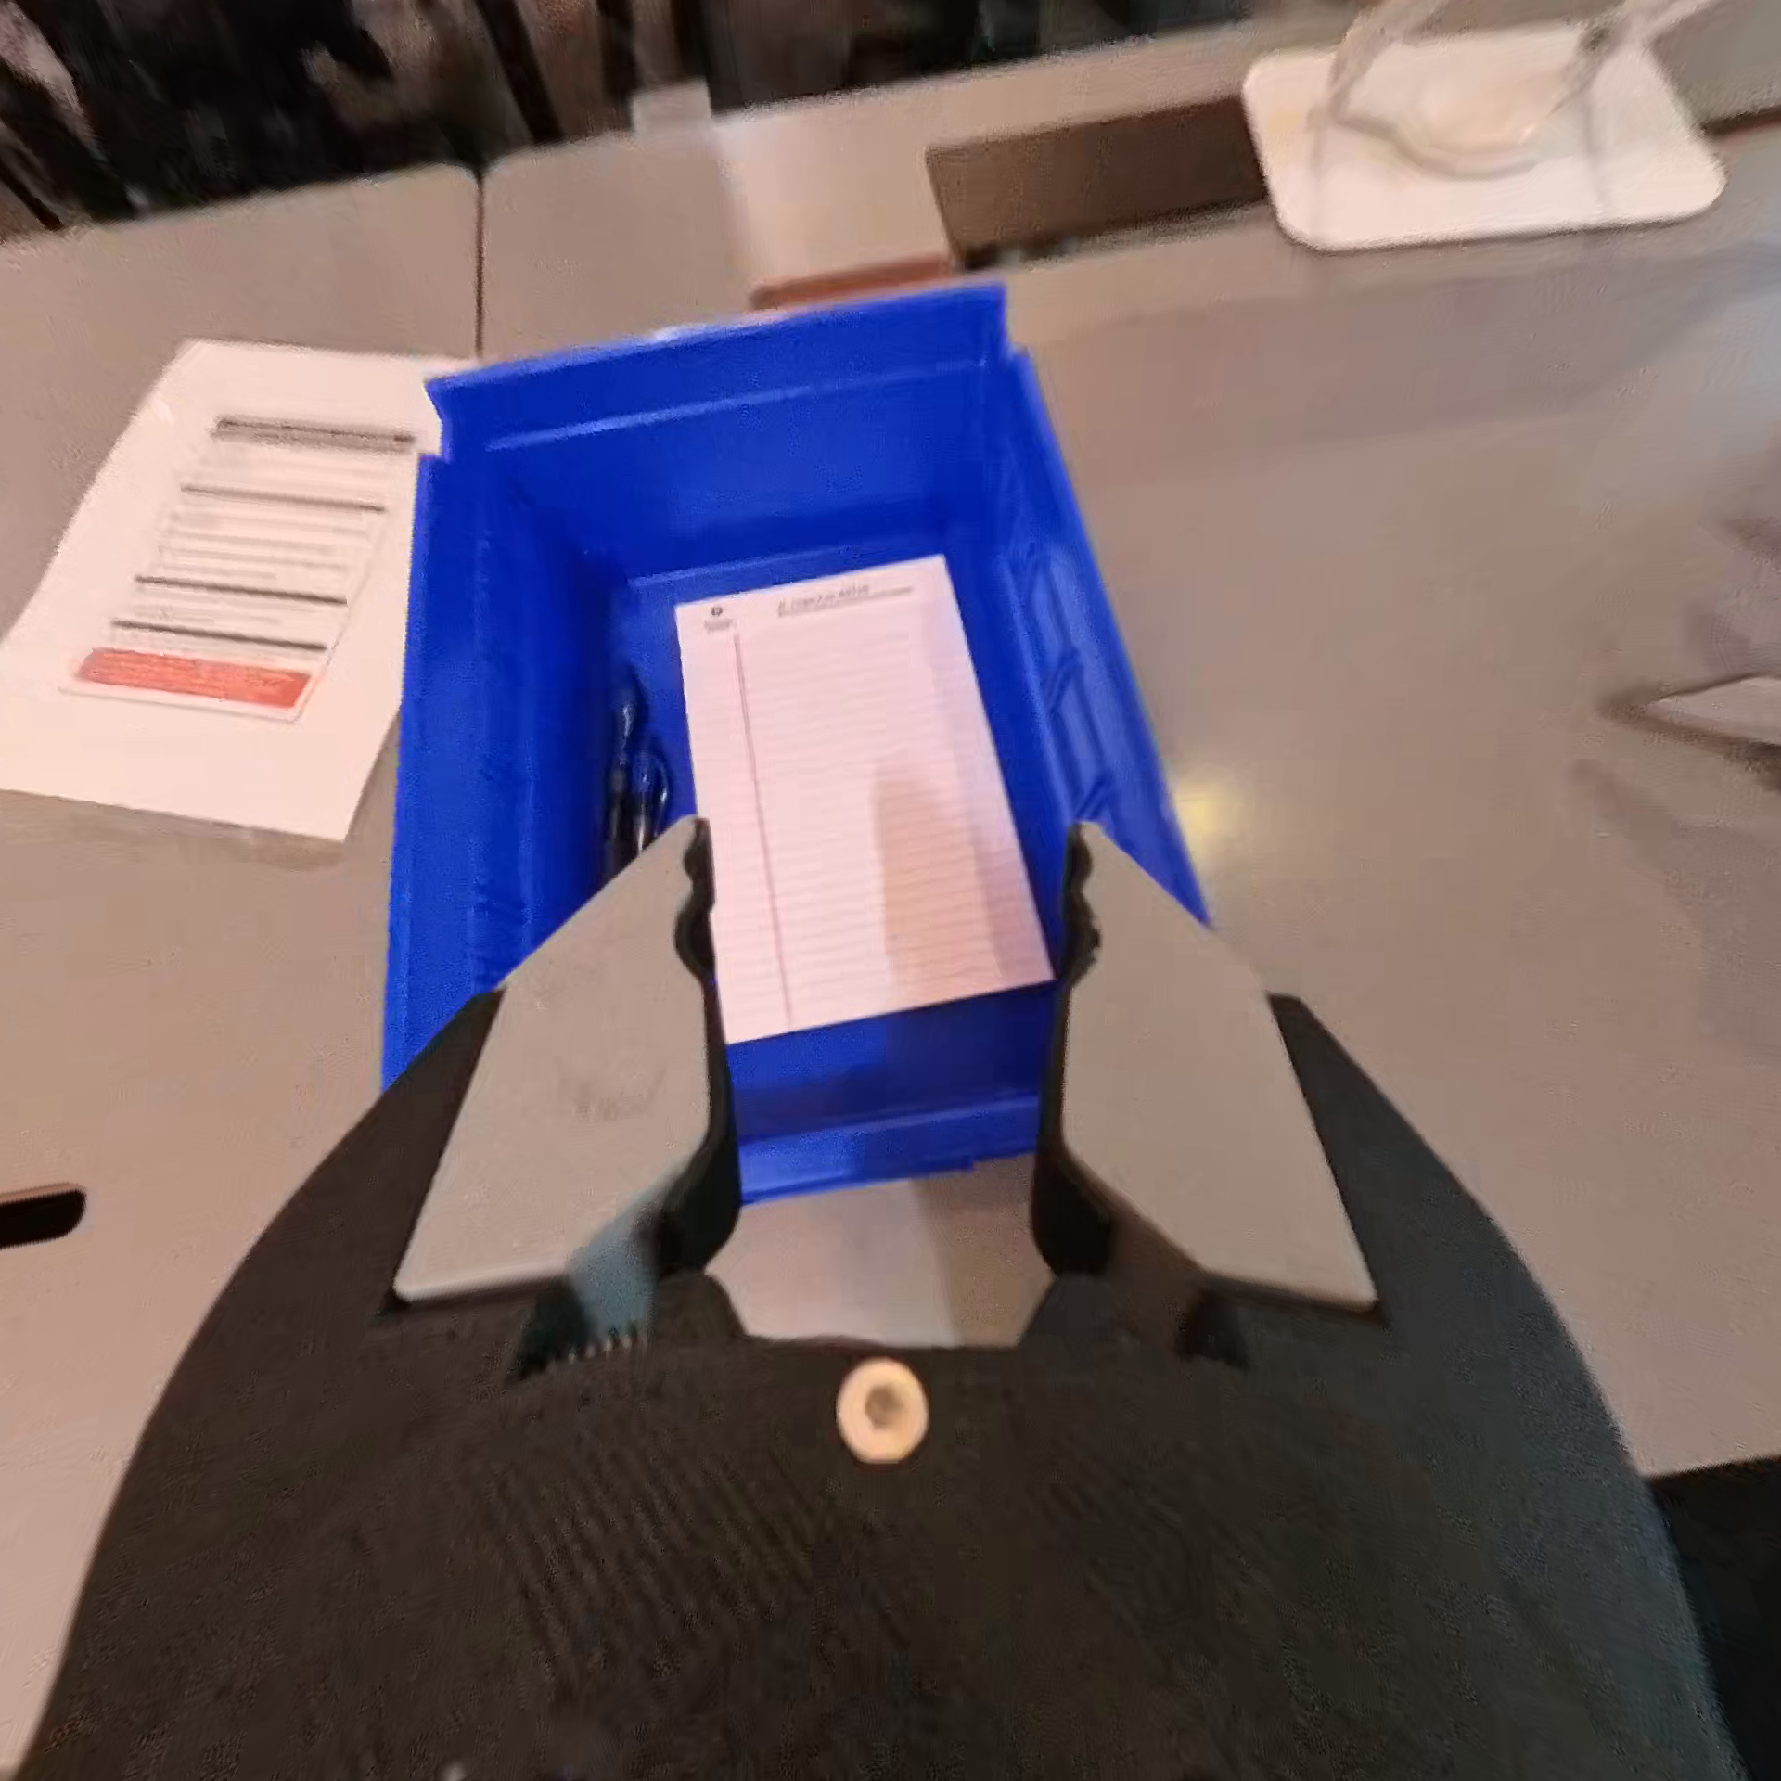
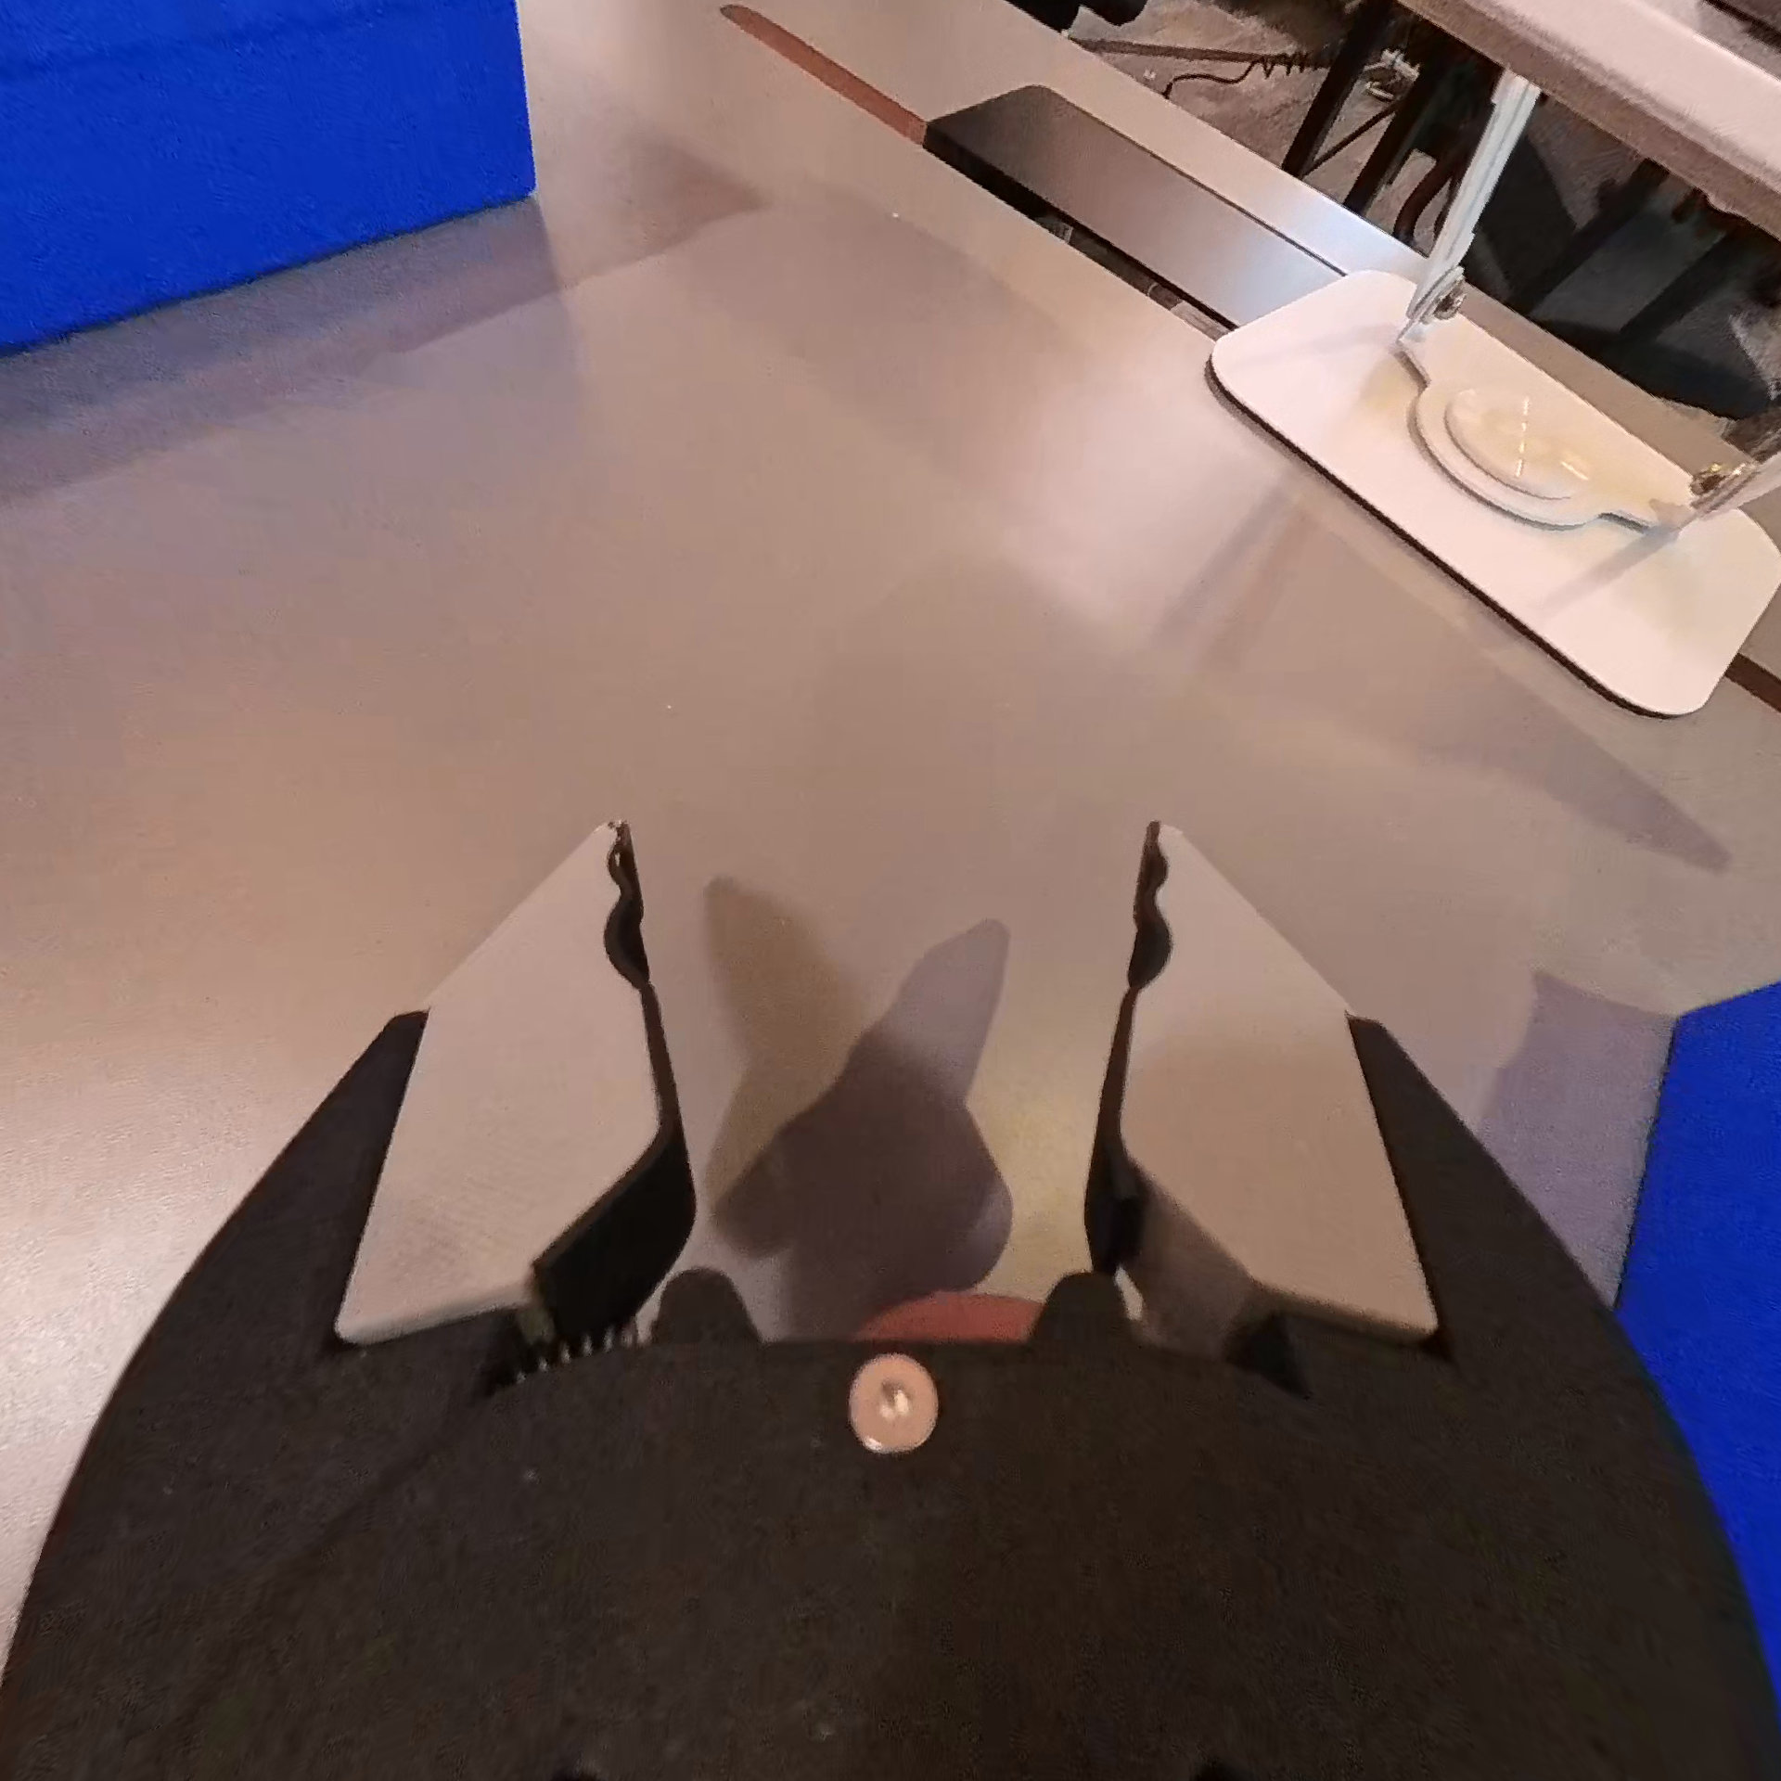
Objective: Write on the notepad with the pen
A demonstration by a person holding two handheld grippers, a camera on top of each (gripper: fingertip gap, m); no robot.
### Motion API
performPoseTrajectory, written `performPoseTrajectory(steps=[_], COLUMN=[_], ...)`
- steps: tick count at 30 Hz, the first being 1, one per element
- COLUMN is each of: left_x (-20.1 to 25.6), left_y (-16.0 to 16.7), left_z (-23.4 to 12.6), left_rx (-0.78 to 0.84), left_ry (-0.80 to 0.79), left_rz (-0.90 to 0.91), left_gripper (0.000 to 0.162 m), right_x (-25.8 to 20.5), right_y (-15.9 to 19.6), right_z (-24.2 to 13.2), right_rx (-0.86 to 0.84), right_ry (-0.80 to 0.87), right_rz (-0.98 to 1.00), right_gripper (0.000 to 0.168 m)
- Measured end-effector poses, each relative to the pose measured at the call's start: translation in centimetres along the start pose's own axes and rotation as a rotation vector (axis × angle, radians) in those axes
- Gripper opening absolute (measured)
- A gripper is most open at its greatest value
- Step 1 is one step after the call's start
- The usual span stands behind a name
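A white lined notepad (image 1: 853, 790) lies flat inside a blue plastic bin (image 1: 540, 732) in the left wrist view. A dark pen (image 1: 631, 771) lies in the bin along the notepad's left side, partly hidden by my left finger. My left gripper (image 1: 891, 838) is open and empty, hovering above the near end of the bin. My right gripper (image 2: 885, 838) is open and empty, low over the bare grey table. The blue bin's wall (image 2: 260, 145) shows at the upper left of the right wrist view.
A printed white sheet (image 1: 212, 578) lies left of the bin. A white stand base (image 2: 1503, 482) with a metal arm sits at the right; it also shows in the left wrist view (image 1: 1484, 135). Another blue object (image 2: 1715, 1205) is at the right edge. The table's far edge (image 2: 1108, 173) drops off. My right tips are about 40 centimeters from the dark pen (image 1: 631, 771), my left tips only 20 centimeters.
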State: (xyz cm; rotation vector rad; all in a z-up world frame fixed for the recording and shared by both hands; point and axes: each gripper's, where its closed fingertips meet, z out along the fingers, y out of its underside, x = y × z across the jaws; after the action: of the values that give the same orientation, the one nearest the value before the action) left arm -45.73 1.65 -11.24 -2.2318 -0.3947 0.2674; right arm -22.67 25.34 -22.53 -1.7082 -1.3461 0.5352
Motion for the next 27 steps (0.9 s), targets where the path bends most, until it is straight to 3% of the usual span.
performPoseTrajectory(steps=[5, 9, 10, 15, 19, 27], left_x=[-6.0, -9.1, -9.5, -9.8, -9.6, -9.5], left_y=[4.2, 7.9, 8.5, 10.0, 11.0, 11.2], left_z=[6.5, 9.0, 9.2, 9.3, 9.6, 9.5], left_rx=[-0.366, -0.559, -0.589, -0.683, -0.746, -0.76], left_ry=[-0.112, -0.168, -0.169, -0.167, -0.208, -0.214], left_rz=[0.05, -0.006, -0.017, -0.033, 0.02, -0.041], left_gripper=[0.062, 0.055, 0.045, 0.028, 0.037, 0.032], right_x=[-0.3, -0.2, -0.3, -0.9, -1.2, -1.2], right_y=[0.3, 0.4, 0.4, 0.2, 0.1, -0.6], right_z=[0.4, 0.5, 0.5, 0.6, 0.5, -0.3], right_rx=[-0.019, -0.023, -0.02, -0.019, -0.016, 0.018], right_ry=[0.0, -0.005, -0.01, -0.028, -0.021, -0.031], right_rz=[-0.019, -0.01, -0.004, -0.013, -0.037, -0.02], right_gripper=[0.098, 0.097, 0.097, 0.096, 0.096, 0.094])
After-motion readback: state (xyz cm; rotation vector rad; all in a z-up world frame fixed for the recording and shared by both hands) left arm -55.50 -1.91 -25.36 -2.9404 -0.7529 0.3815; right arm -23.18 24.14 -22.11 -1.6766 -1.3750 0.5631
